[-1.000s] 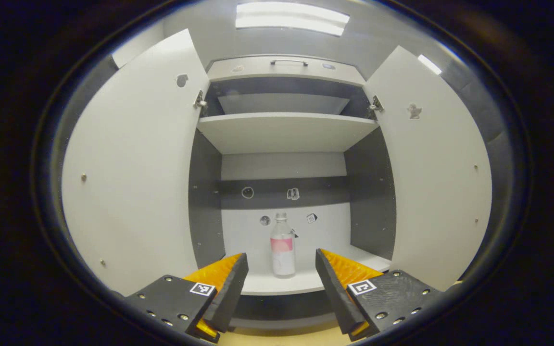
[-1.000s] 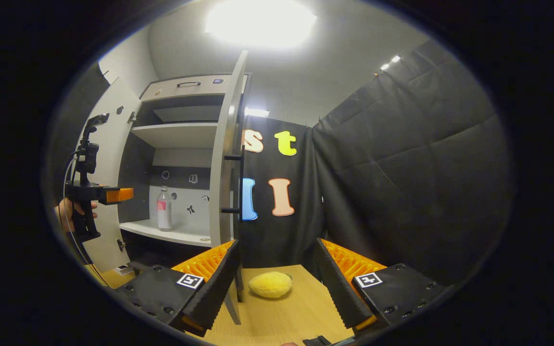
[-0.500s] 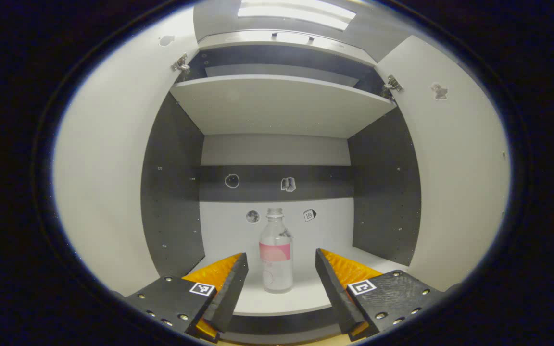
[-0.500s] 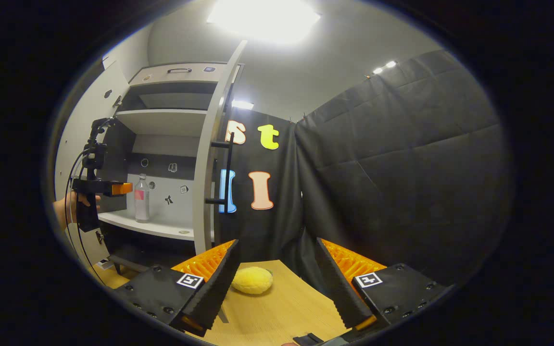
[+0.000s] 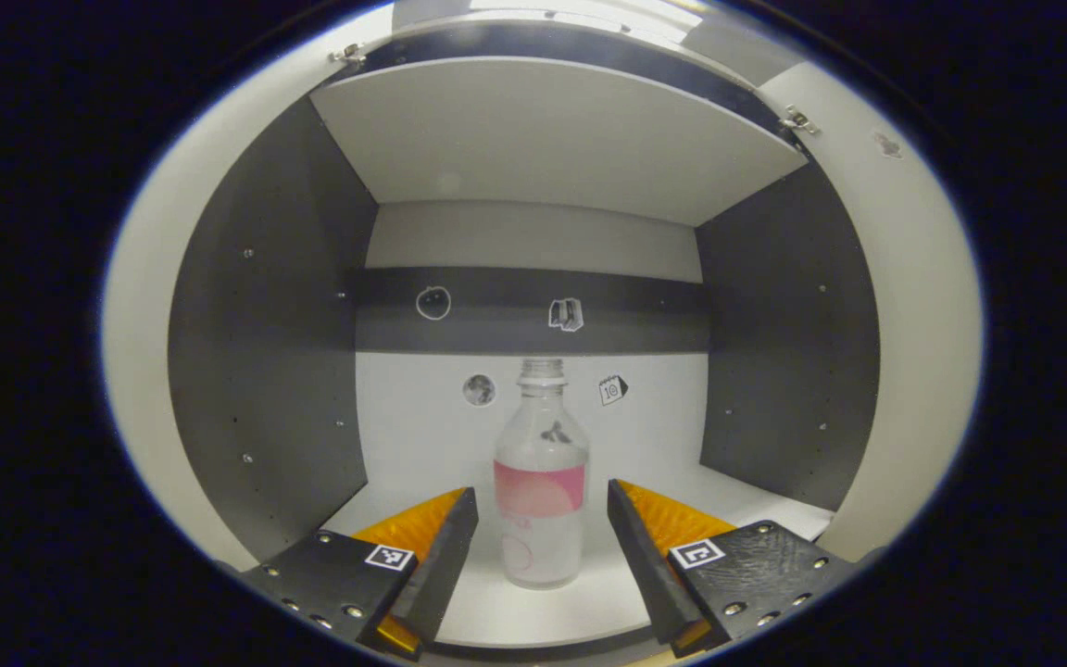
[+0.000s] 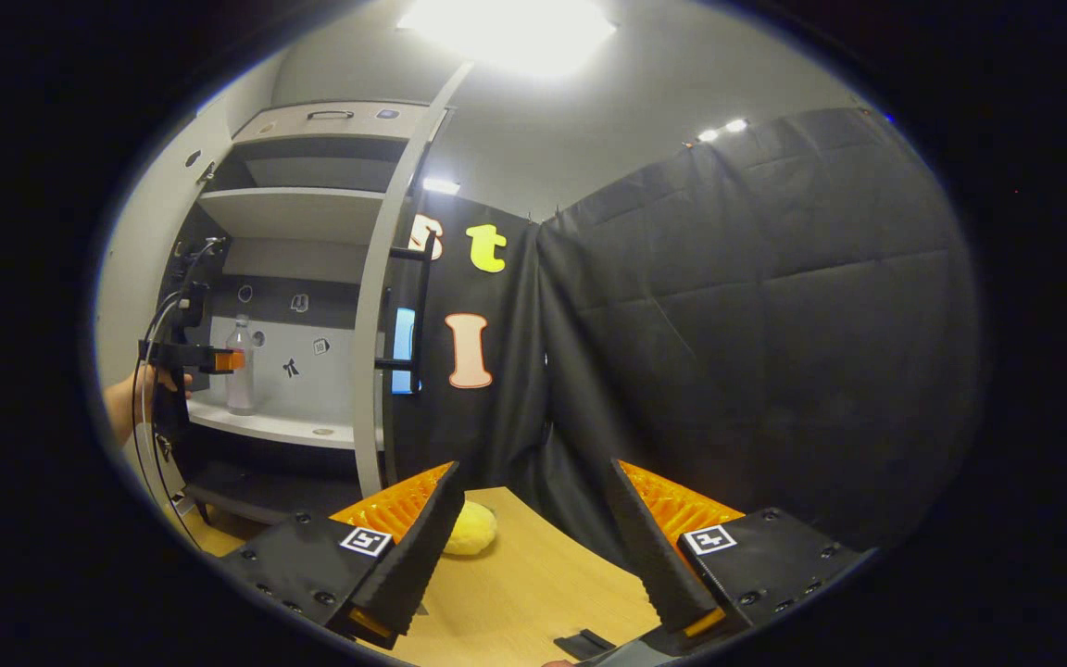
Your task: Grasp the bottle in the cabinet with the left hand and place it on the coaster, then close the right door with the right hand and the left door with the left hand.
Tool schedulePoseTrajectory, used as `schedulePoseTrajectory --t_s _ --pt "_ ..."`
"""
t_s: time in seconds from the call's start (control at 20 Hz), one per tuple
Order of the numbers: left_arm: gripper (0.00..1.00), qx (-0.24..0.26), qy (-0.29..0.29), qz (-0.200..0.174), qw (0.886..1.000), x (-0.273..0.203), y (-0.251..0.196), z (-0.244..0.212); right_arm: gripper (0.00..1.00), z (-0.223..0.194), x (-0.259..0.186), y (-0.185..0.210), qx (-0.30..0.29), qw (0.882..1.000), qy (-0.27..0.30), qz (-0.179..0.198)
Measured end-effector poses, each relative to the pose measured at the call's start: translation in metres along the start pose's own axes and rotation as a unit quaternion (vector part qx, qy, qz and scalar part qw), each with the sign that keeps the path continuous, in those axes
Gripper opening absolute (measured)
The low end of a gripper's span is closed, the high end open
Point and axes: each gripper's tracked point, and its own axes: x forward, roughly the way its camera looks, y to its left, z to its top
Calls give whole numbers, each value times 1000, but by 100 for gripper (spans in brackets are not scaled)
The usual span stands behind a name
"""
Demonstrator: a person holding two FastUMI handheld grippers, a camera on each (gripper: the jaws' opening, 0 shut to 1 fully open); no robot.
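A clear bottle [image 5: 541, 482] with a pink label stands upright on the cabinet's lower shelf [image 5: 580, 607]. My left gripper [image 5: 541, 533] is open, its two fingers either side of the bottle's lower half with gaps on both sides. In the right gripper view the left gripper [image 6: 219, 359], held by a hand [image 6: 121, 408], reaches into the cabinet level with the bottle [image 6: 239, 366]. The right door [image 6: 376, 306] stands open, edge-on, with a dark handle. My right gripper [image 6: 533, 547] hangs open above the wooden table [image 6: 533, 593], nothing between its fingers.
An upper shelf [image 5: 552, 139] spans the cabinet above the bottle. Both doors stand swung outward. A yellow spongy lump [image 6: 470, 540] lies on the table behind my right gripper's left finger. A small dark flat piece [image 6: 584, 642] lies near the table's front edge.
My left gripper has moved forward into the cabinet until its fingers flank the bottle. The right gripper view has swung rightward, shifting the cabinet toward the left.
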Motion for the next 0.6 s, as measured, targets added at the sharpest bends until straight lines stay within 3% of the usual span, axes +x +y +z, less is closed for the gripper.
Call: schedulePoseTrajectory --t_s 0.4,0.45,0.5,0.55,0.6 --pt "84 27 10 -7 1000 31 2 -10 98 -5 -5 4 -13 1000 7 -8" --pt "91 32 12 -9 999 34 1 -13 98 -5 -6 4 -13 1000 8 -8" --pt "87 33 12 -12 999 35 0 -12 98 -5 -6 4 -12 1000 7 -7" --pt "73 34 12 -13 999 34 0 -12 98 -4 -8 3 -11 1000 7 -8" --pt "73 34 13 -12 999 33 0 -12 98 -4 -8 2 -9 1000 6 -7"
